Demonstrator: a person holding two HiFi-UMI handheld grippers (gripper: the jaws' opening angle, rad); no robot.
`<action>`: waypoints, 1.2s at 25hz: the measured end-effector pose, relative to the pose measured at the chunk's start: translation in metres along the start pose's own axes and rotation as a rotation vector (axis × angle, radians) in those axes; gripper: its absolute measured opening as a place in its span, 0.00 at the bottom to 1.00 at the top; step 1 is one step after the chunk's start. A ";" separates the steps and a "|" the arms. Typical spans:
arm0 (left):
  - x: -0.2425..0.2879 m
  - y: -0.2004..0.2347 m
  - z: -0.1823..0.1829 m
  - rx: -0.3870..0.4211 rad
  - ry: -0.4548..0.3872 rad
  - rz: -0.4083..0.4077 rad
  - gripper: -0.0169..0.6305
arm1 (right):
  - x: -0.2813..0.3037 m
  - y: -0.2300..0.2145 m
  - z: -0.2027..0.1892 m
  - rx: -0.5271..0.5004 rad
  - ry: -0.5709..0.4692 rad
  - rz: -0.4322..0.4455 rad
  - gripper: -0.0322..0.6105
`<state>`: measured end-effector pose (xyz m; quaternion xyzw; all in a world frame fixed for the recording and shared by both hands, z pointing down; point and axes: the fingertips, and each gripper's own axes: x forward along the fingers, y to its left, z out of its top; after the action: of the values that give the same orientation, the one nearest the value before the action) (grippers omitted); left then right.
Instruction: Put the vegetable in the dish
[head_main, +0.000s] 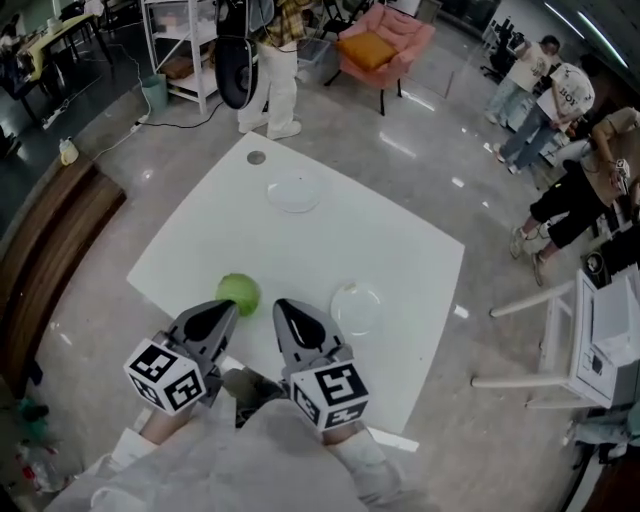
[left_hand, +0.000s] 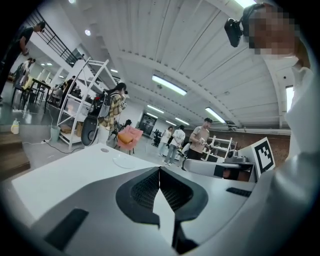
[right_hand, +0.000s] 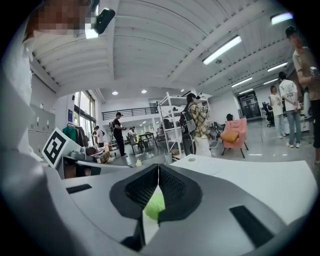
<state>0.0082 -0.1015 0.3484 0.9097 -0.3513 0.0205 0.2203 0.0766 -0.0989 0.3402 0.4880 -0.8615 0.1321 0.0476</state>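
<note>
A round green vegetable (head_main: 240, 292) lies on the white table (head_main: 400, 250) near its front edge. Two clear glass dishes are on the table: one (head_main: 357, 306) right of the vegetable, the other (head_main: 295, 192) farther back. My left gripper (head_main: 228, 306) hovers just in front of the vegetable, jaws shut and holding nothing. Beside it, the right gripper (head_main: 282, 306) is also shut and holds nothing. In the right gripper view the vegetable (right_hand: 155, 206) shows below the closed tips (right_hand: 158, 168). The left gripper view shows closed tips (left_hand: 159, 171) and the far dish (left_hand: 123, 161).
A small grey disc (head_main: 256, 157) sits at the table's far corner. Behind the table are a standing person (head_main: 272, 70), a white shelf rack (head_main: 185, 50) and a pink armchair (head_main: 380, 45). More people (head_main: 545, 95) and white furniture (head_main: 585, 345) are at the right.
</note>
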 end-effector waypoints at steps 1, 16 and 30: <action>0.001 0.001 0.001 0.000 -0.002 -0.001 0.04 | 0.002 -0.001 0.000 0.004 0.002 -0.001 0.07; -0.004 0.023 0.013 -0.007 0.018 -0.026 0.04 | 0.027 0.024 -0.001 -0.030 0.040 0.020 0.07; -0.009 0.039 0.003 -0.034 0.038 -0.007 0.04 | 0.049 0.032 -0.015 -0.046 0.096 0.080 0.07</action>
<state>-0.0247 -0.1224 0.3593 0.9066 -0.3440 0.0308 0.2424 0.0237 -0.1197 0.3594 0.4449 -0.8799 0.1373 0.0946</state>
